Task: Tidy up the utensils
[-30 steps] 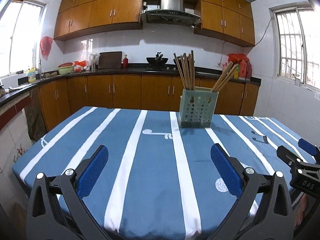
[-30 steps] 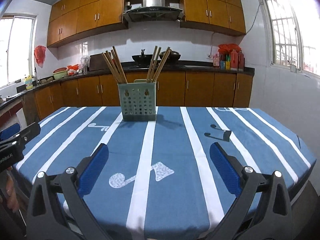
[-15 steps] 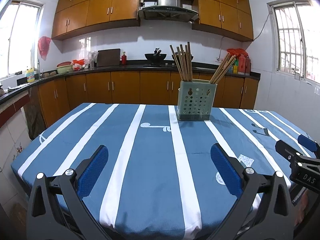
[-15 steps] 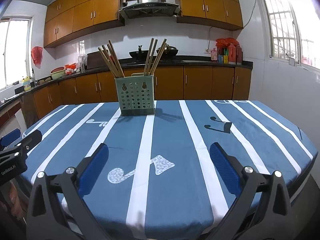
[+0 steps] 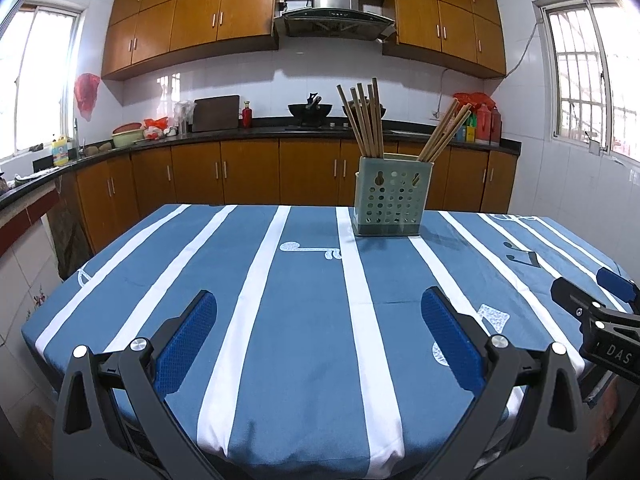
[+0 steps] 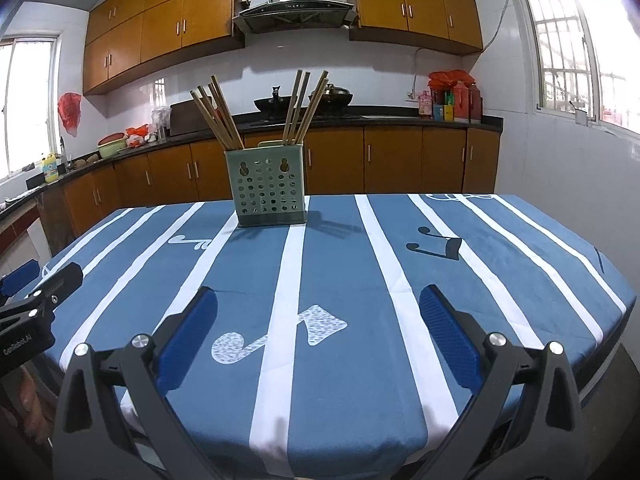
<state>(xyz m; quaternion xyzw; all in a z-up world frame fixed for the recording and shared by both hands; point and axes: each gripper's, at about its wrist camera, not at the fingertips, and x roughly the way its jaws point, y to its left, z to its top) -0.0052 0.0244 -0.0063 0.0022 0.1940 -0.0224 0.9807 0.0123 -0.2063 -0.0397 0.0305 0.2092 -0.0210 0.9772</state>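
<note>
A pale green plastic utensil holder (image 5: 391,197) with round holes in its wall is standing upright on the far part of the tabletop (image 5: 304,320), which is wearing a blue cloth with white stripes and music-note prints. Inside the holder, two bundles of long brown wooden chopsticks are sticking up: one bundle (image 5: 365,118) is leaning slightly to the left side, and the other bundle (image 5: 444,130) is leaning out to the right. In the right wrist view the same holder (image 6: 266,186) is sitting a little left of centre, with the two bundles (image 6: 216,118) (image 6: 306,106) spreading apart like a V. It is probably divided into two compartments, but the inner wall is not showing clearly.

The left gripper (image 5: 318,334) is hovering over the near edge of the tabletop, well apart from the holder. Its jaws are standing wide spread, with the blue ribbed pads (image 5: 186,346) facing each other and nothing between them. The right gripper (image 6: 318,334) is hanging in the same way over the near edge, its jaws also spread wide and pinching nothing. Each gripper is appearing at the side of the other's view, so they are sitting side by side.

Behind the tabletop, brown wooden kitchen cabinets (image 5: 240,172) are running along the wall under a dark countertop, and a steel range hood (image 5: 334,12) is hanging above a black wok (image 5: 310,110).
</note>
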